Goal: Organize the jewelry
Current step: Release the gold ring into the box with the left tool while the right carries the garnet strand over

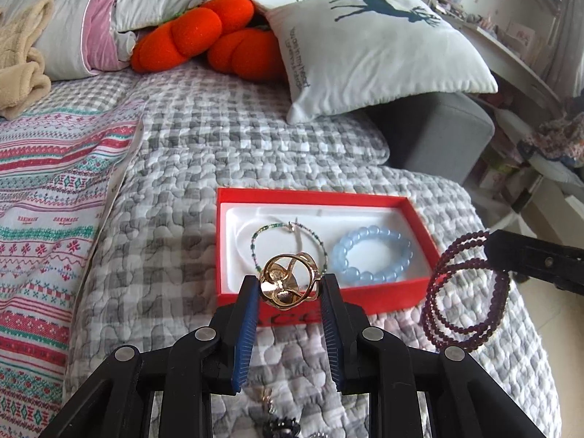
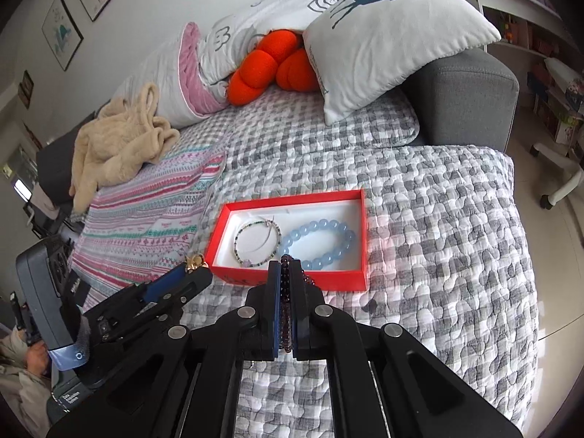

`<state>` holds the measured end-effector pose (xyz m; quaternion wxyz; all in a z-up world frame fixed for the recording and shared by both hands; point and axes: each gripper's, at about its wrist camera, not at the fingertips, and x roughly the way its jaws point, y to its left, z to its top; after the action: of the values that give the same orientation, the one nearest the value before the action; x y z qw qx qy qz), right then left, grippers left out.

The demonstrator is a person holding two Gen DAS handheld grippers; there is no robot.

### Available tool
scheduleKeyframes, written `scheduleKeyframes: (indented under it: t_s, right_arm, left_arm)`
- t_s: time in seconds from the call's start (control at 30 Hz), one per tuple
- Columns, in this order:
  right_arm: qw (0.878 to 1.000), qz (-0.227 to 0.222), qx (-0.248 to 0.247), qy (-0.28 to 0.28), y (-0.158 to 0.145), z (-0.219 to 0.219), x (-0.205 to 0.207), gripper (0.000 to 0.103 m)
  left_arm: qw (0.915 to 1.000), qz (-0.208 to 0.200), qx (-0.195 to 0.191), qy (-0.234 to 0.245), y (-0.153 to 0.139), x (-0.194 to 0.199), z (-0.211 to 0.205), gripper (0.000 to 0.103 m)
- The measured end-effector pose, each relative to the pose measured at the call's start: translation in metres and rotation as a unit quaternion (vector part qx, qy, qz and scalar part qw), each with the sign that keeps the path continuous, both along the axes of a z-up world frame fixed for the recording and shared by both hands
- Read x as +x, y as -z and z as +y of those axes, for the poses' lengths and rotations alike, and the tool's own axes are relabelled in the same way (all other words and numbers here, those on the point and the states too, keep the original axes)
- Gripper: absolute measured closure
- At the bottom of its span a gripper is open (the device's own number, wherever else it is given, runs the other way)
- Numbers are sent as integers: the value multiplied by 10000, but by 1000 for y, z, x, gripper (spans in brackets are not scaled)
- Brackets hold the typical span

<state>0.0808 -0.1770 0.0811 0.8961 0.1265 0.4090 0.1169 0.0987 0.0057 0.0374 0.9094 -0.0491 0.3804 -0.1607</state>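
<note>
left gripper (image 1: 290, 286): i hold it low over the quilt, fingers closed on a gold ring (image 1: 288, 281) pinched between the blue pads at the very tips.
right gripper (image 2: 287, 273): clamped tight on a purple beaded bracelet (image 1: 465, 292); in the left wrist view its coils hang down in loops below the right fingertips, clear of the quilt as far as i can tell.
below my left fingers: some small dark jewellery pieces (image 1: 281, 429) lie on the quilt at the frame's bottom edge, too cut off to identify.
red box (image 1: 419, 215): just ahead of both sets of fingertips, open, white-lined, resting on the grey checked quilt (image 1: 175, 168).
inside the box: a thin green beaded bracelet (image 1: 255, 244) directly beyond the ring, and a pale blue bead bracelet (image 1: 372, 255) just beyond and right of my left fingers, the two side by side.
done so far: i judge two pieces are stored.
left to do: the ring and the purple bracelet are both gripped in the air short of the box and not yet set down; the dark pieces near me probably remain too.
farther off: pillows and an orange cushion (image 1: 204, 33), well apart from the fingers.
</note>
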Motion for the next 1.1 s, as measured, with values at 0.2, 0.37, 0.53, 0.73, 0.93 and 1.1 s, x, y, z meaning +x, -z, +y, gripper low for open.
scheduleKeyframes:
  t_s: [0.2,0.37,0.53,0.73,0.93,1.1]
  right_arm:
    - [9997,-199,63,126,-5,-8,16,99]
    - [9994,-248,80,218,-1,-14,26,99]
    - [9994,-288,34,212,1,-15,34,99]
    - [9991,-368,-88,210,1,-10,36,99]
    - [9988,-453,-146,146,0,2,40,99]
    - [9988,-471,-117,-18,3,20,47,99]
  left_arm:
    - [9997,-75,220,-31,12,21,-14,76]
    - [9990,-70,417,-149,25,37,-19,76]
    - [9988,93,406,-255,36,48,-19,75]
    - [9988,32,477,-104,30,38,-24,54]
    - [9987,48,509,-86,17,19,-11,49]
    - [9982,207,522,-205,17,7,4,47]
